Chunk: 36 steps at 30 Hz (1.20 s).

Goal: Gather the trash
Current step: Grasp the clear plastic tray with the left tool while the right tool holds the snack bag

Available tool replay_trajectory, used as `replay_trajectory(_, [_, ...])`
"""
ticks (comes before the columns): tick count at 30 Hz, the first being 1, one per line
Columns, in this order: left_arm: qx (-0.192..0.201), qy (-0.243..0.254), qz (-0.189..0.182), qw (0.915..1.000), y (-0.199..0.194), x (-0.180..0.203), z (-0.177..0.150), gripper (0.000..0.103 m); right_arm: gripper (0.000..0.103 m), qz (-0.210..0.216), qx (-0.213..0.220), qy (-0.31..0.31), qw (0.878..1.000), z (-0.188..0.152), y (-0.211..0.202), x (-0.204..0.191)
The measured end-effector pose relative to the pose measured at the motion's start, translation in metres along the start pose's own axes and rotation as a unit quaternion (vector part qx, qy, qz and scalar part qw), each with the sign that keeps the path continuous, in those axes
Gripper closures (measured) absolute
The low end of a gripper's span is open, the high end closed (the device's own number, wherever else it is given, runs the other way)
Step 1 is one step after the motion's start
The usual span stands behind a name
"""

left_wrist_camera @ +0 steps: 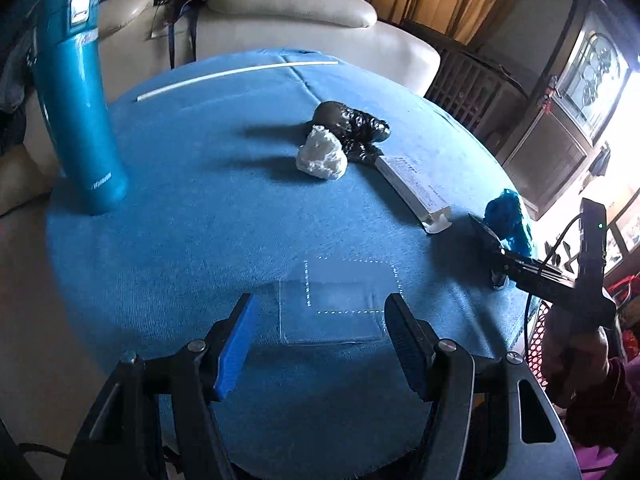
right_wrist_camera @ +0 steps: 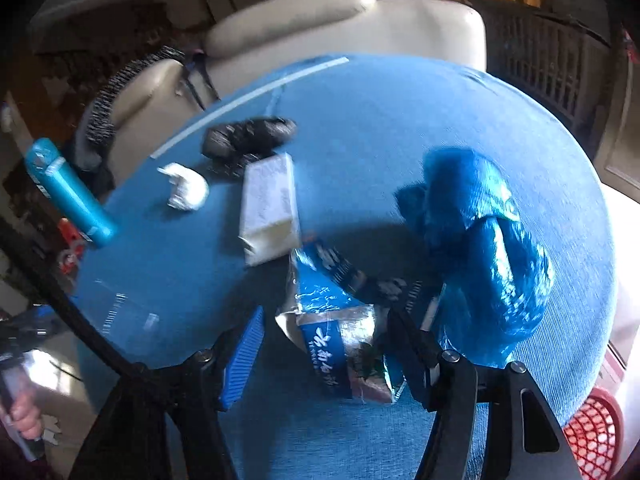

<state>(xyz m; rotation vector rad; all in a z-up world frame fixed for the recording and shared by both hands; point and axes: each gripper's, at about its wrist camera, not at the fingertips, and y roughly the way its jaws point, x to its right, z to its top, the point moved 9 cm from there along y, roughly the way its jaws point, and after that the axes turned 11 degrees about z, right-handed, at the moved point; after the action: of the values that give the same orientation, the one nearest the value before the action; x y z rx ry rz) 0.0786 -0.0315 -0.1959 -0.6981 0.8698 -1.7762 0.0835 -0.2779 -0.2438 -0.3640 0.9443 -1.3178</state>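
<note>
On the blue-clothed table (left_wrist_camera: 192, 240) lie a clear flat plastic sheet (left_wrist_camera: 332, 312), a white crumpled paper ball (left_wrist_camera: 322, 154), a black crumpled bag (left_wrist_camera: 352, 126), a long white box (left_wrist_camera: 412, 188) and a blue crumpled bag (left_wrist_camera: 508, 220). My left gripper (left_wrist_camera: 320, 332) is open, its fingers either side of the clear sheet. My right gripper (right_wrist_camera: 324, 344) is open around a torn blue-and-silver wrapper (right_wrist_camera: 340, 340). The blue bag (right_wrist_camera: 488, 240), white box (right_wrist_camera: 270, 208), paper ball (right_wrist_camera: 186, 188) and black bag (right_wrist_camera: 248, 136) show in the right wrist view too.
A teal flask (left_wrist_camera: 80, 100) stands at the table's left edge. A white straw (left_wrist_camera: 236, 74) lies along the far edge. A cream sofa (left_wrist_camera: 304, 24) stands behind the table. A red mesh basket (right_wrist_camera: 592, 436) sits beyond the table's right edge.
</note>
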Motion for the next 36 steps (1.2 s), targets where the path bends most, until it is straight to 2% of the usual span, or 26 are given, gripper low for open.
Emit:
replay_trajectory(2, [0.003,0.016,0.005,0.9999,0.002,0.005,0.0,0.029,0.036,0.0,0.007,-0.007,1.0,0.001,-0.001,0.0])
replay_trajectory(4, [-0.004,0.026,0.005,0.9996,0.007,0.011,0.002,0.029,0.037,-0.003,0.006,-0.014,1.0,0.001,0.0,0.001])
replay_trajectory(6, [-0.01,0.038,-0.006,0.9992,0.013,0.021,0.006,0.028,0.047,-0.011,0.009,-0.024,1.0,0.002,0.0,0.002])
replay_trajectory(7, [-0.009,0.043,-0.004,0.999,0.016,0.023,0.007,0.028,0.055,-0.013,0.01,-0.029,0.999,0.003,0.0,0.002])
replay_trajectory(12, [-0.002,0.076,0.0,0.9971,0.028,0.03,0.016,0.028,0.057,-0.003,0.007,-0.037,0.999,0.005,0.001,-0.002])
replay_trajectory(14, [-0.019,0.086,-0.001,0.9962,0.035,0.031,0.015,0.028,0.057,0.01,0.01,-0.019,1.0,0.004,-0.002,0.001])
replay_trajectory(23, [-0.024,0.077,-0.002,0.9967,0.039,0.035,0.003,0.027,0.057,0.059,0.035,0.019,0.997,0.007,-0.024,-0.002])
replay_trajectory(36, [-0.039,0.049,0.002,0.998,0.032,0.041,-0.005,0.025,0.057,0.069,0.045,0.017,0.996,-0.002,-0.034,-0.012])
